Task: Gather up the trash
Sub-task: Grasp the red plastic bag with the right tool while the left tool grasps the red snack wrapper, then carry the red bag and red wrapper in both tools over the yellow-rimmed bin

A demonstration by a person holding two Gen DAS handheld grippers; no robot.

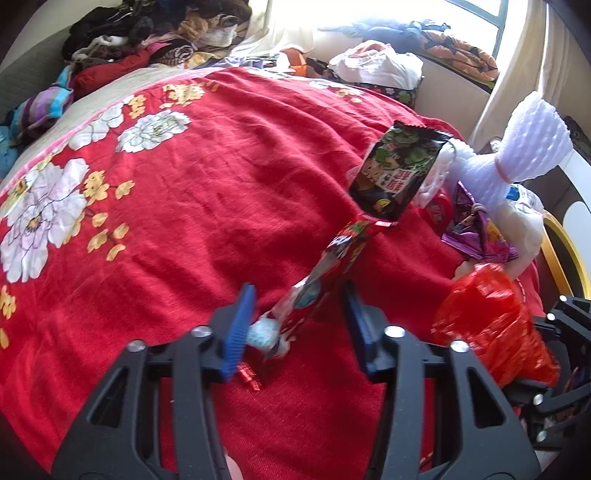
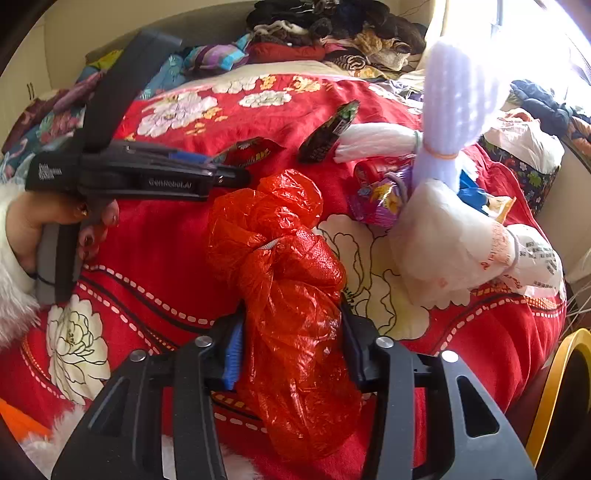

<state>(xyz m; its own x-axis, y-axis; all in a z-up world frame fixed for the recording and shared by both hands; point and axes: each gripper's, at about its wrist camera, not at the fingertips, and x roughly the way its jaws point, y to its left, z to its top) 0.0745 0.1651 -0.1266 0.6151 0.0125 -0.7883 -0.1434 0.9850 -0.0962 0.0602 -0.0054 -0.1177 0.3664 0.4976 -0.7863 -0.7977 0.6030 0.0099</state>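
Note:
On the red flowered blanket (image 1: 184,229) my left gripper (image 1: 297,328) is shut on a long red snack wrapper (image 1: 332,266), with its blue pads against the crumpled lower end. In the right wrist view a hand holds that left gripper (image 2: 236,177) side-on at the upper left. My right gripper (image 2: 293,350) is shut on a crumpled red plastic bag (image 2: 291,295) that fills the gap between its pads. Loose beyond them lie a black-green wrapper (image 1: 399,173), a purple wrapper (image 1: 476,229), a tied white foam net (image 2: 461,99) and a white plastic bag (image 2: 454,251).
Piled clothes (image 1: 147,33) line the far edge of the bed. A white bag (image 1: 376,66) sits on a floral box by the bright window. A yellow-rimmed round object (image 2: 554,387) stands off the bed's right side. A small red foil scrap (image 1: 251,376) lies under the left gripper.

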